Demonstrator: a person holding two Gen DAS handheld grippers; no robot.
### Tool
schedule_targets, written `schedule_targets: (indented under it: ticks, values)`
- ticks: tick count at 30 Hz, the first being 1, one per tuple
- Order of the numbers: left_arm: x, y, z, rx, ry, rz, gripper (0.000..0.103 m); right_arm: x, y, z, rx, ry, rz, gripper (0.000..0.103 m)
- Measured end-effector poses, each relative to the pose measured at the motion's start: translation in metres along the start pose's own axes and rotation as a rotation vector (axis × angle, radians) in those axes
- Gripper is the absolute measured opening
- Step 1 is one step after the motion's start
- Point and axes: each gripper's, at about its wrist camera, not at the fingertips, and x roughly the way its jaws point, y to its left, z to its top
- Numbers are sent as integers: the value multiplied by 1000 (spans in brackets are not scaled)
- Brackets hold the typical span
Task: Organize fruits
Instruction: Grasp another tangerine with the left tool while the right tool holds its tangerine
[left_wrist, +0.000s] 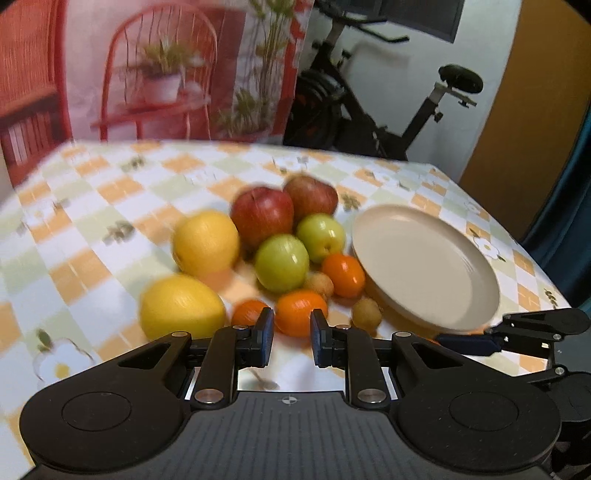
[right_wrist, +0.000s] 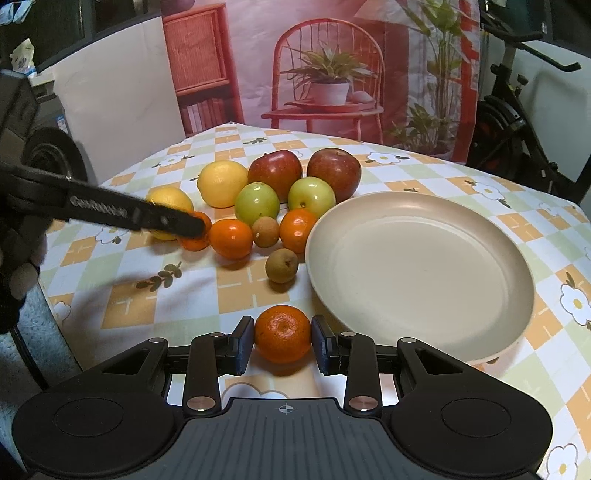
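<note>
Right gripper (right_wrist: 283, 341) pointed obliquely down at the table; its two pads pressed either side of a mandarin (right_wrist: 283, 333), which sat between the fingertips at 6 o'clock in the right wrist view, just short of the cream plate (right_wrist: 509, 325). Whether this mandarin was lifted clear of the checked tablecloth (right_wrist: 236, 291) could not be told.

Left gripper (left_wrist: 291, 334) was likewise angled down, jaws at their narrowest. In its own view a gap showed between the pads with an orange fruit (left_wrist: 300, 312) just beyond them; that frame was motion-blurred, so contact could not be judged there. In the right wrist view the left gripper came in from 9 o'clock as a dark bar, its tip lying over a small orange fruit (right_wrist: 195, 236) at the near-left edge of the pile and hiding most of it. Whether that fruit was actually clamped could not be confirmed. A gloved hand (right_wrist: 18, 273) showed at the left frame edge, cut off.

Beyond the held mandarin, a small brown fruit (right_wrist: 281, 265) lay alone at 12 o'clock, near the plate rim. Farther on was the cluster: two more orange fruits (right_wrist: 231, 238), a second brown fruit (right_wrist: 265, 231), two green apples (right_wrist: 257, 202), two lemons (right_wrist: 221, 182), the nearer one partly hidden by the left gripper, and at the back two red apples (right_wrist: 275, 170). The plate sat at 3 o'clock from the pile, holding nothing.
</note>
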Motion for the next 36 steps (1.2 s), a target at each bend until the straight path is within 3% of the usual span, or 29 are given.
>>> schedule_targets:
  ticks: [2, 10, 22, 24, 26, 27, 36]
  values:
    - [-3, 1, 4, 22, -29, 35, 23, 0, 0, 0, 5, -1, 2, 31]
    - [13, 9, 5, 36, 10, 50, 23, 1, -1, -1, 16, -4, 6, 31]
    - [-10, -3, -19, 81, 77, -27, 23, 0, -2, -1, 21, -4, 6, 31]
    - [-16, 0, -20, 68, 51, -10, 26, 0, -2, -1, 23, -5, 7, 31]
    - [-15, 5, -17, 47, 36, 23, 44, 1, -2, -1, 25, -5, 6, 31]
    - [-13, 8, -15, 29, 35, 45, 47, 1, -2, -1, 25, -5, 5, 31]
    - [10, 8, -5, -31, 59, 31, 46, 1, -2, -2, 29, -7, 6, 31]
